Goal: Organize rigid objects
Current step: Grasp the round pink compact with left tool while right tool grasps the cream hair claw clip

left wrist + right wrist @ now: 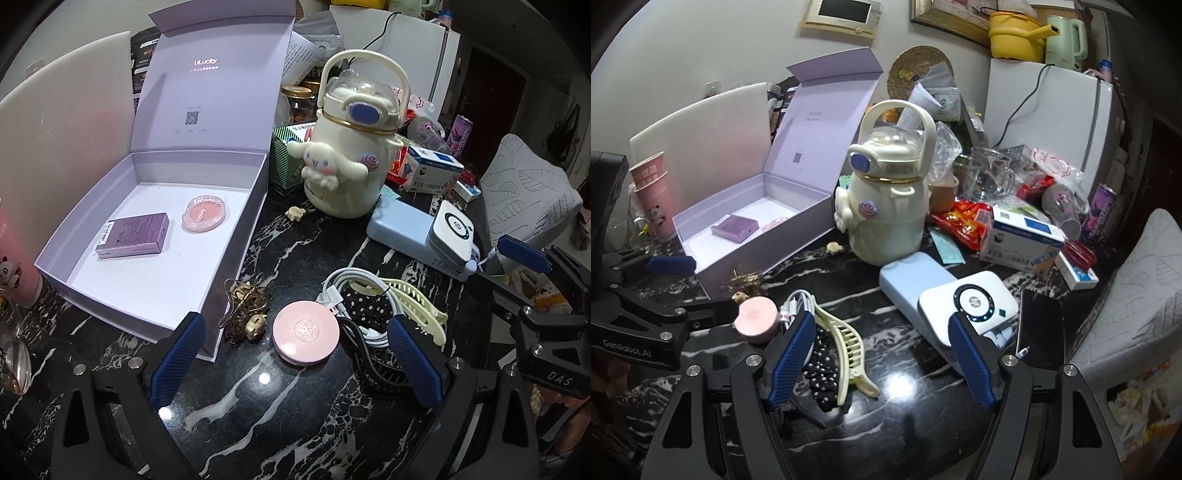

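Fingers (192, 354) on both grippers gape empty; only the right view shows a phone (1039, 321).

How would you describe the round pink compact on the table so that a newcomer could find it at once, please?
Start at the open lilac box on the black marble table. Just off its near right corner, between a tangled gold hair clip and a coiled white cable, lies the pink compact. It alone is a closed, matte pink disc with a pale centre emblem.

black marble table (295, 424) | open lilac box (66, 266) | pink compact (306, 329) | cream bottle (343, 177)
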`<state>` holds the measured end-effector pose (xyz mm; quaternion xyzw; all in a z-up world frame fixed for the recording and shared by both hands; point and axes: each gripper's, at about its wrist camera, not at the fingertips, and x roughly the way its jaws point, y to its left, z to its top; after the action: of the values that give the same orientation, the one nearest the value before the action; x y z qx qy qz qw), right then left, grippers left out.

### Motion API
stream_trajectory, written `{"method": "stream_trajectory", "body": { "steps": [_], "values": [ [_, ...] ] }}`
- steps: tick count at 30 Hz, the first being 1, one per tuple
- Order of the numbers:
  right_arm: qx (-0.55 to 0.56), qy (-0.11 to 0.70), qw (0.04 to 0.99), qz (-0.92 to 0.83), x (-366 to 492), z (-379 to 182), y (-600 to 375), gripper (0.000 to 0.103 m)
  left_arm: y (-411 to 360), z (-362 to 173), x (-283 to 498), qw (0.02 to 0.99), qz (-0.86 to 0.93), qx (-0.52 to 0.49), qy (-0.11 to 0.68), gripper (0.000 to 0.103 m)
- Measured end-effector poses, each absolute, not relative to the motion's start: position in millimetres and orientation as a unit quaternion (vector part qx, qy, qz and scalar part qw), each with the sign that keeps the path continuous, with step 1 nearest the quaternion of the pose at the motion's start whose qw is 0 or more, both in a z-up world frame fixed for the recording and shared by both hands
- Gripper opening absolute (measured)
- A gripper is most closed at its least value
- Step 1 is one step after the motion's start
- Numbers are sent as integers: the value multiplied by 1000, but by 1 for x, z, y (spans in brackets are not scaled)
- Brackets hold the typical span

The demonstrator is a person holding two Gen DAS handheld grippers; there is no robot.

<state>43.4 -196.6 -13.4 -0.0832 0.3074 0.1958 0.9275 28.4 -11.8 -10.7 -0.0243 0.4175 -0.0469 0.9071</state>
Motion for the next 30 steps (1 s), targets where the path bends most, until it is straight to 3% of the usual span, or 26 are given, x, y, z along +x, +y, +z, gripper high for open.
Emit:
{"method": "stream_trajectory", "body": {
  "steps": [12,20,30],
  "values": [
    [-60,340,915,210,53,-37,-207,75,-12,-42,43,900,-38,-49,432,99],
    [-50,348,913,209,61,-43,-218,75,-7,-58,45,893,-33,-80,441,78],
    [-41,358,909,211,71,-50,-221,75,-16,-63,49,893,-20,-47,447,68]
  ]
}}
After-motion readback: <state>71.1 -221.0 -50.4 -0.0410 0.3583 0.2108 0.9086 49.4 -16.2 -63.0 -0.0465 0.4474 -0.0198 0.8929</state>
